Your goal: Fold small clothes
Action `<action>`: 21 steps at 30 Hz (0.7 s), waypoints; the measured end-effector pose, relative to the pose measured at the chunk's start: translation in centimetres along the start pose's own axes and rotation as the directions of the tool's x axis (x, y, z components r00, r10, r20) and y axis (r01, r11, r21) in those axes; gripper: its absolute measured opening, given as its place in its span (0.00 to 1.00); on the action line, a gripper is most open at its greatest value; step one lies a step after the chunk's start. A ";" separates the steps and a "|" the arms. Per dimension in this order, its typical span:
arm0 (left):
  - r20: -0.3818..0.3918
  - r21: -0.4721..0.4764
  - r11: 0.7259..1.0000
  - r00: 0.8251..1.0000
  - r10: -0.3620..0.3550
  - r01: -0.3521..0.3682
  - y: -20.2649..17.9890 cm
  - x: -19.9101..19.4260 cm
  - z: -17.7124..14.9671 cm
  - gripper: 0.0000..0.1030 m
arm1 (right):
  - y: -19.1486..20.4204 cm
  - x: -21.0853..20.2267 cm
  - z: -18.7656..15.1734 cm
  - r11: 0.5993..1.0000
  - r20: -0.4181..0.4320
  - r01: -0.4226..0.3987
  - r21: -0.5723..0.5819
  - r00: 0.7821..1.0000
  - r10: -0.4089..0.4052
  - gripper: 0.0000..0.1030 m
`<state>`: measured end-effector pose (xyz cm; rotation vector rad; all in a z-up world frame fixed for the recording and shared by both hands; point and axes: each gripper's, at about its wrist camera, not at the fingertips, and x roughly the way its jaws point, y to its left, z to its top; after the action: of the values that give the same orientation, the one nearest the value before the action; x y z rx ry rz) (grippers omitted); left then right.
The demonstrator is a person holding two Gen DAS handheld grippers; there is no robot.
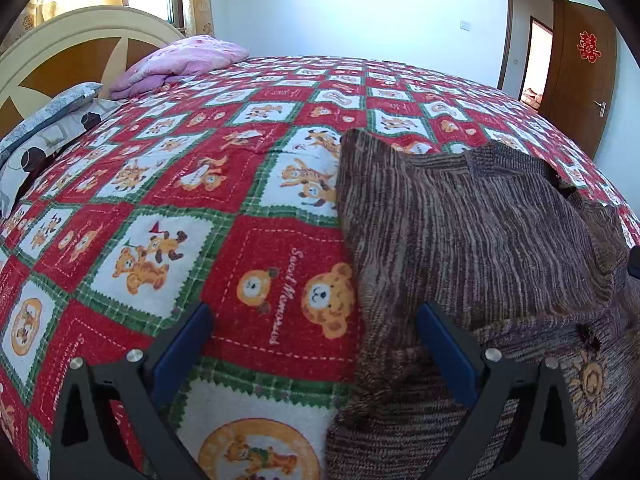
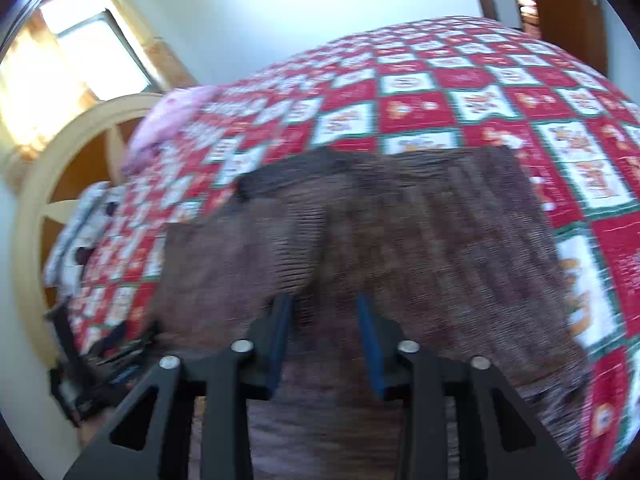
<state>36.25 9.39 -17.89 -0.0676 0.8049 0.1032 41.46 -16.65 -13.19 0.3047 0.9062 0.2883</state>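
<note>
sweater [image 1: 472, 232]: one (brown, striped) | pillows [image 1: 184, 60]: two | left gripper [image 1: 316, 320]: apart, empty | right gripper [image 2: 325, 304]: apart, empty

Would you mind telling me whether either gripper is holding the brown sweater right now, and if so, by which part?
Neither. The left gripper and right gripper are open above the sweater.
</note>
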 end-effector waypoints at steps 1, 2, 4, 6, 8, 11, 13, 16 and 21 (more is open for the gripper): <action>0.000 0.000 1.000 1.000 0.000 0.000 0.0 0.0 0.0 1.00 | 0.7 0.1 -0.1 1.000 -0.002 -0.018 -0.012 1.000 0.018 0.36; 0.000 0.001 1.000 1.000 0.001 -0.001 0.0 0.0 0.0 1.00 | 1.3 0.4 -0.2 0.999 -0.005 -0.021 -0.024 1.000 0.020 0.36; 0.001 0.000 1.000 1.000 0.001 -0.001 0.0 0.0 0.0 1.00 | 2.3 1.0 -0.4 0.999 -0.019 -0.010 -0.050 1.000 0.009 0.36; 0.001 -0.002 1.000 1.000 -0.002 0.002 0.0 0.0 0.0 1.00 | 2.9 1.7 -0.4 0.998 -0.024 0.004 -0.065 1.000 -0.005 0.36; 0.002 -0.002 1.000 1.000 -0.001 0.001 0.0 -0.1 0.0 1.00 | 3.1 2.6 -0.3 0.995 -0.049 0.027 -0.094 0.998 -0.031 0.19; 0.002 -0.002 1.000 1.000 -0.001 0.001 0.0 -0.1 0.0 1.00 | 2.9 2.4 -0.9 0.991 -0.046 0.049 -0.124 0.997 -0.055 0.02; 0.005 -0.004 1.000 1.000 -0.006 0.006 0.0 -0.2 0.0 1.00 | 2.3 1.5 -1.2 0.990 -0.037 0.047 -0.131 0.998 -0.052 0.02; 0.011 -0.010 1.000 1.000 -0.013 0.013 0.1 -0.3 0.0 1.00 | 1.8 0.8 -1.6 0.991 -0.032 0.043 -0.131 0.998 -0.047 0.02; 0.033 -0.042 0.998 0.998 -0.046 0.048 0.6 -0.6 -0.1 1.00 | 1.6 1.0 -3.3 0.991 -0.061 0.036 -0.130 0.997 -0.044 0.02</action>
<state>35.65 9.92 -17.54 -0.1248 0.7686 0.0769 39.21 -14.35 -15.20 0.1581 0.9514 0.3193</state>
